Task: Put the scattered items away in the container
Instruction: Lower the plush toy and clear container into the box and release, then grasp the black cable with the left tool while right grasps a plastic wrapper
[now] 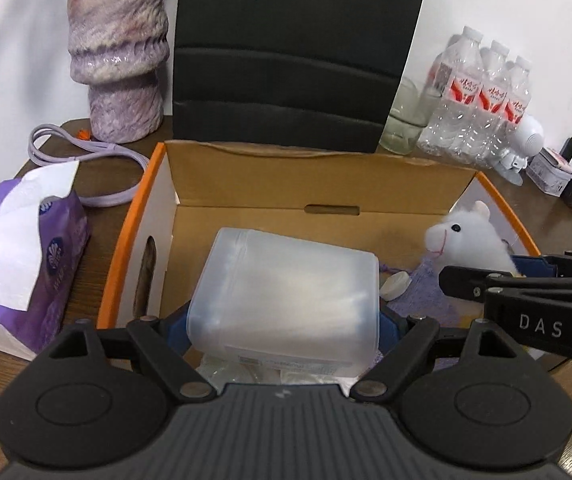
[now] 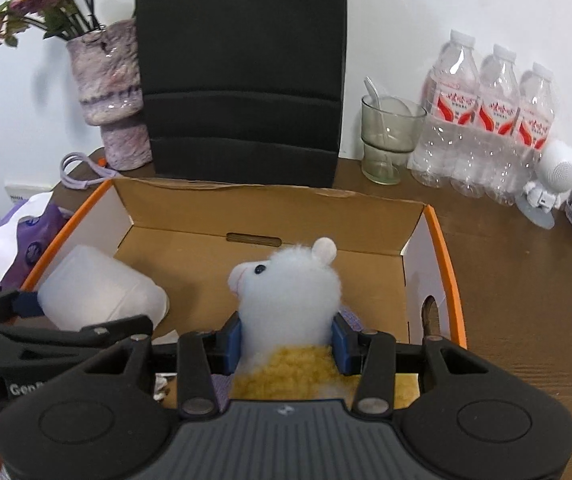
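An open cardboard box with an orange rim (image 1: 133, 216) (image 2: 442, 256) sits on the brown table. My left gripper (image 1: 283, 320) is shut on a translucent plastic box (image 1: 290, 288), holding it over the cardboard box's near left part; it also shows in the right wrist view (image 2: 97, 292). My right gripper (image 2: 286, 344) is shut on a white plush alpaca with a yellow body (image 2: 290, 292), held inside the box at the right; the alpaca also shows in the left wrist view (image 1: 470, 236). A purple knitted cloth (image 1: 426, 292) and a small white cap (image 1: 396, 282) lie in the box.
A purple tissue pack (image 1: 17, 256) lies left of the box, a lilac cable (image 1: 85, 152) and a purple vase (image 1: 117, 56) behind it. A black panel (image 2: 241, 72) stands behind the box. A glass (image 2: 388, 140), water bottles (image 2: 494, 120) and a white figurine (image 2: 546, 188) stand at the back right.
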`<state>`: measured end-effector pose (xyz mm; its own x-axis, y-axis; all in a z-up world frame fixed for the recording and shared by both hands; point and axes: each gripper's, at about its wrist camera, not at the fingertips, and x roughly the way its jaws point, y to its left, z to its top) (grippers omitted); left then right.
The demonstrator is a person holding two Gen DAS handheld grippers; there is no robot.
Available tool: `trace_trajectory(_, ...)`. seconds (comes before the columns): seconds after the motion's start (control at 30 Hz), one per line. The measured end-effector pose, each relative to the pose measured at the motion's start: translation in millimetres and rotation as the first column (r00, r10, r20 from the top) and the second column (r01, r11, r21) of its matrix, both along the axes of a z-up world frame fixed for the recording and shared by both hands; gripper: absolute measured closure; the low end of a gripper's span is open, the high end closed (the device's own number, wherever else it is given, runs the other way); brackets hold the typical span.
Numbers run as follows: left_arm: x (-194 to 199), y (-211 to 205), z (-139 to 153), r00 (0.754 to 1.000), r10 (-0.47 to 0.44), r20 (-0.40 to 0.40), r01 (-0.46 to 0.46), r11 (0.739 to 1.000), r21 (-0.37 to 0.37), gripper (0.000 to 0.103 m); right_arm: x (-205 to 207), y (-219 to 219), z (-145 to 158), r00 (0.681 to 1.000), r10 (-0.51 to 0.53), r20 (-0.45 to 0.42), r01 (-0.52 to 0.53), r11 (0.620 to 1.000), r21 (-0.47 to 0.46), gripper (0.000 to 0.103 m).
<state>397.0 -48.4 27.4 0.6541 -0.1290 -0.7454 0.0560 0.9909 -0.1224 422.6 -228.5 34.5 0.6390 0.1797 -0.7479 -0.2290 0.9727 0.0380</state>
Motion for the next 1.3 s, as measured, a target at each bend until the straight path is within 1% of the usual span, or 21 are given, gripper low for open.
trace_trajectory(0.07,2,-1,-2,1.000,-0.001,-0.012,0.001,1.000,0.004,0.016,2,-1,-3,1.000,0.004,-0.003,-0.004,1.000,-0.002,0.059)
trace_trajectory(0.1,3,-2,-2,1.000,-0.004,-0.018,0.004,1.000,0.008,0.015,3,-1,-4,1.000,0.010,-0.004,-0.010,1.000,-0.005,0.056)
trace_trajectory(0.13,3,-2,-2,1.000,-0.005,-0.026,0.005,1.000,0.011,0.012,3,-1,-5,1.000,0.013,-0.009,-0.013,1.000,-0.006,0.054)
trace_trajectory(0.17,3,-1,-1,1.000,0.000,-0.030,0.001,1.000,0.015,0.010,4,-2,-5,1.000,0.010,-0.015,-0.010,1.000,-0.008,0.050)
trace_trajectory(0.2,3,0,0,1.000,0.005,-0.030,-0.004,1.000,0.021,0.004,5,-3,-6,1.000,-0.002,-0.023,0.001,1.000,-0.017,0.043)
trace_trajectory(0.23,3,1,1,1.000,0.009,-0.029,-0.008,1.000,0.029,0.000,5,-4,-7,1.000,-0.010,-0.029,0.009,1.000,-0.026,0.038)
trace_trajectory(0.3,2,4,4,1.000,0.000,-0.022,0.000,1.000,0.023,0.000,6,-9,-8,0.999,-0.025,-0.036,0.024,0.999,-0.026,0.019)
trace_trajectory(0.37,-1,8,9,1.000,-0.005,-0.019,0.005,1.000,-0.010,0.000,7,-16,-6,0.998,-0.031,-0.048,0.032,0.999,0.006,0.012)
trace_trajectory(0.47,-5,10,16,1.000,-0.013,-0.009,0.013,1.000,-0.024,0.000,2,-23,0,0.998,-0.024,-0.052,0.027,0.998,0.052,0.010)
trace_trajectory(0.57,-11,8,23,1.000,-0.015,0.005,0.015,1.000,-0.004,0.000,-4,-25,8,0.999,-0.025,-0.040,0.027,0.998,0.057,0.009)
trace_trajectory(0.73,-27,11,36,0.999,-0.025,0.026,0.025,1.000,-0.002,0.000,-18,-29,23,1.000,-0.014,-0.010,0.014,0.998,0.061,0.005)
trace_trajectory(0.87,-50,18,48,0.997,-0.040,0.064,0.039,0.999,0.017,0.000,-37,-38,38,1.000,0.004,0.029,-0.006,0.998,0.068,0.004)
trace_trajectory(1.0,-80,29,53,0.995,-0.056,0.083,0.054,0.998,0.029,0.000,-66,-51,47,0.997,0.027,0.065,-0.031,0.997,0.065,0.002)
trace_trajectory(1.17,-117,38,44,0.993,-0.087,0.084,0.083,0.995,0.054,0.000,-109,-67,42,0.994,0.063,0.085,-0.066,0.997,0.042,0.001)
trace_trajectory(1.3,-142,41,30,0.992,-0.103,0.076,0.099,0.994,0.053,0.000,-143,-73,25,0.991,0.102,0.081,-0.104,0.994,0.021,0.001)
